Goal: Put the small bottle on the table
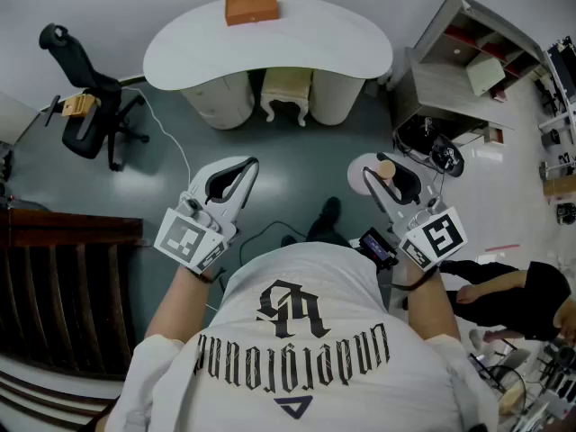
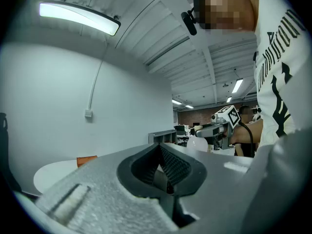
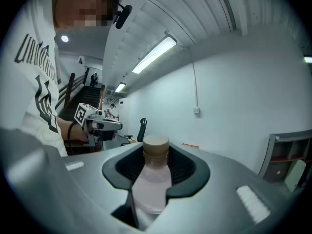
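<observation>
White table [image 1: 180, 57] ahead across a grey floor; carry step in hand.
The small bottle [image 3: 152, 179] stands upright and capped, clamped between the partly spread jaws of the right gripper [image 1: 389, 176], in the air well short of the table. Judged next move: carry it forward, lower it onto bare tabletop, release. The left gripper [image 1: 241, 171] has its jaws together on nothing. An orange block [image 1: 251, 9] sits at the table's far edge. The stool [image 1: 286, 93] beneath and the office chair [image 1: 85, 97] to the left leave the approach free.

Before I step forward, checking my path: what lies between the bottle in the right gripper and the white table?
Head view: only bare floor between bottle and table; a cream stool stands under the table.
</observation>
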The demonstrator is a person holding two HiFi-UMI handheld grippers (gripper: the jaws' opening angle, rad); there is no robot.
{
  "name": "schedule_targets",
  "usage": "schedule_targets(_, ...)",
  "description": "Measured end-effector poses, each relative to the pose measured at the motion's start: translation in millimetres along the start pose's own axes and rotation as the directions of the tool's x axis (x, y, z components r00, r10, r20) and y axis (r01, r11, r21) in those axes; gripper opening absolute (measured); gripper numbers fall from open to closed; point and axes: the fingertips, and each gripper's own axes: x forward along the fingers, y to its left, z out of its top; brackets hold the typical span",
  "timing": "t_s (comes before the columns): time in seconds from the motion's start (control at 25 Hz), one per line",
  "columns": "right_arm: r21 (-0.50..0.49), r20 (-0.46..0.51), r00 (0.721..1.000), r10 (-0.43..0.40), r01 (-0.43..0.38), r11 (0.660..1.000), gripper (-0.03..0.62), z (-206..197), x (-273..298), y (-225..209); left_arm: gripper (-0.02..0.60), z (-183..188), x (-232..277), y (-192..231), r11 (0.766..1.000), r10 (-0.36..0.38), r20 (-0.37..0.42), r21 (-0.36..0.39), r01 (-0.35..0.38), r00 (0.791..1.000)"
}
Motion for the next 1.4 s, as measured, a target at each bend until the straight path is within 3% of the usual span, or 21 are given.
schedule_targets(0.4,0.000,-0.006,1.000,0.003,-0.003,1.000,0.134,-7.8,5.1,-7.1,0.008,-9.6,7.3,2.2,1.000,0.000,-0.009,-0.005,0.000,1.000)
schedule_targets(0.76,0.004,-0.008,1.000,0.020,-0.020,1.000,0.134,-10.5,13.3,-40.1,0.008,-14.2,42.9,10.0,1.000,0.002,-0.032,-0.020,-0.002,0.999)
schedule_targets(1.4,0.015,-0.020,1.000,0.010,-0.010,1.000,0.135,-27.8,38.0,-180.0,0.008,-29.7,178.5,42.7,0.999,-0.001,-0.068,-0.052,-0.003,0.998)
